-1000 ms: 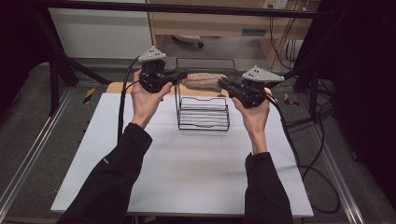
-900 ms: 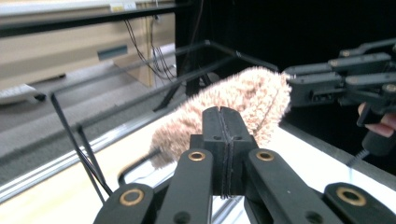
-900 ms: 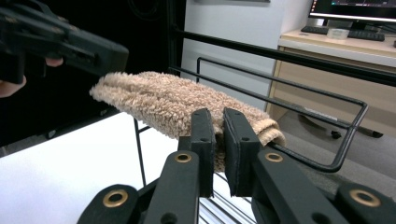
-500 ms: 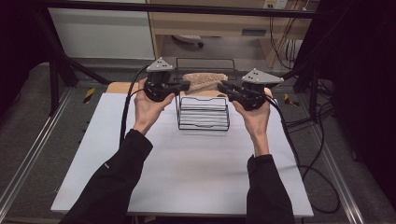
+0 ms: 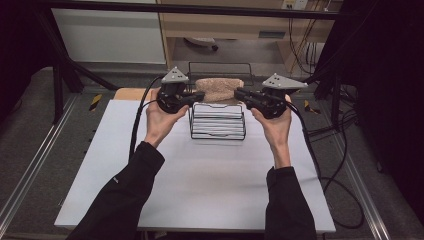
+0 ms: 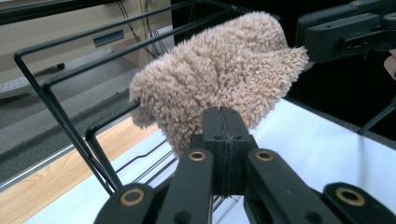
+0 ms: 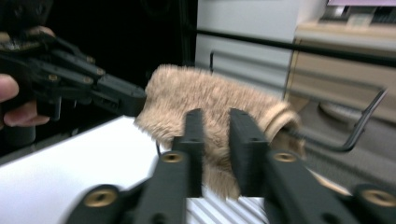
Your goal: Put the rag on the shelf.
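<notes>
Fuzzy tan cloth (image 5: 219, 89) hangs between the two tools, above the far edge of the black wire rack (image 5: 217, 121), draped at the rack's tall back frame (image 6: 60, 116). Can't tell whether it touches the frame wire or just sits beside it.

Left tool (image 5: 198, 96): jaws pressed together in its own view, seam closed, cloth (image 6: 219, 84) right at and beyond the tips. Looks pinched on the cloth's left end, but the bite itself is hidden behind the jaw tips.

Right tool (image 5: 239, 93): a narrow gap shows between its jaws in its own view, with cloth (image 7: 219, 112) seen through the gap and behind the tips. Frame is motion-blurred; can't tell whether it's gripping or just alongside. The other tool (image 7: 116, 95) is across from it at the cloth's far end.

Rack sits directly below and between both tools, at the far middle of the white table (image 5: 200, 185). Wire uprights are close on the far side of each tool.

Room: wide bare table on the near side of both tools and outboard of each, with a wood strip (image 5: 131, 93) past the left tool at the table's far-left edge. Cables (image 5: 137, 125) trail back along the forearms.
</notes>
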The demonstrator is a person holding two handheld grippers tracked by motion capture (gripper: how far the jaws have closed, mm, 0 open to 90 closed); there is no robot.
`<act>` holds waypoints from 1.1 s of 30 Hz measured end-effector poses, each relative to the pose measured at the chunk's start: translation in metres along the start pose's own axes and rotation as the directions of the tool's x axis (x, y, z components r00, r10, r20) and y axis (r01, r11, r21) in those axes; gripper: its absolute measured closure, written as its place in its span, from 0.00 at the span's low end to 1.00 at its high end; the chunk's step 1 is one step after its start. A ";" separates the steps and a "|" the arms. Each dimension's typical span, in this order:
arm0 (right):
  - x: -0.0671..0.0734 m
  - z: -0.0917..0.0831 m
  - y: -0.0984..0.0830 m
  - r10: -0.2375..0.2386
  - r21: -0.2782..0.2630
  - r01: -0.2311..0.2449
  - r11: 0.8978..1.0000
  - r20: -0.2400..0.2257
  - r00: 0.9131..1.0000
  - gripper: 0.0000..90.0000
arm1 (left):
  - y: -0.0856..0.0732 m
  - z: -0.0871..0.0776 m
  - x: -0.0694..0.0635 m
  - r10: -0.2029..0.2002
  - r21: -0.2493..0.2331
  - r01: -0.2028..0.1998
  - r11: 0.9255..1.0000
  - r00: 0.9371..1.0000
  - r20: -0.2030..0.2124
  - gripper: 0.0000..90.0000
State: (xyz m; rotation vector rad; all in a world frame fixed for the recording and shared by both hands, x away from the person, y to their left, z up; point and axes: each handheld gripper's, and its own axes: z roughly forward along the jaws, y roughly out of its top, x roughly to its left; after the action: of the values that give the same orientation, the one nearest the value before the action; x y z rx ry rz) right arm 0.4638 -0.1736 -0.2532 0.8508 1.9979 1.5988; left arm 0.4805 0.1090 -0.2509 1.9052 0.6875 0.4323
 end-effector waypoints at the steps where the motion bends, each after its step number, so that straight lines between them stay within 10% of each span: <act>1: 0.000 0.002 -0.002 0.002 0.017 -0.002 1.000 0.000 1.000 0.94 | -0.001 0.001 0.000 0.003 0.003 -0.003 1.000 1.000 -0.003 1.00; 22: -0.009 0.014 -0.017 0.027 0.065 -0.030 0.997 0.047 0.998 0.99 | -0.011 0.010 0.002 0.011 -0.001 -0.011 1.000 0.999 -0.033 0.98; 33: -0.003 -0.007 -0.017 0.035 0.051 -0.037 0.998 0.031 0.999 0.72 | -0.016 -0.003 0.001 -0.009 0.023 0.010 1.000 0.999 -0.034 0.74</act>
State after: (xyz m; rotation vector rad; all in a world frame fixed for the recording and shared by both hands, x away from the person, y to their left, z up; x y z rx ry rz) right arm 0.4583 -0.1832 -0.2685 0.9294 2.0214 1.5511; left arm 0.4751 0.1167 -0.2645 1.9193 0.7264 0.4532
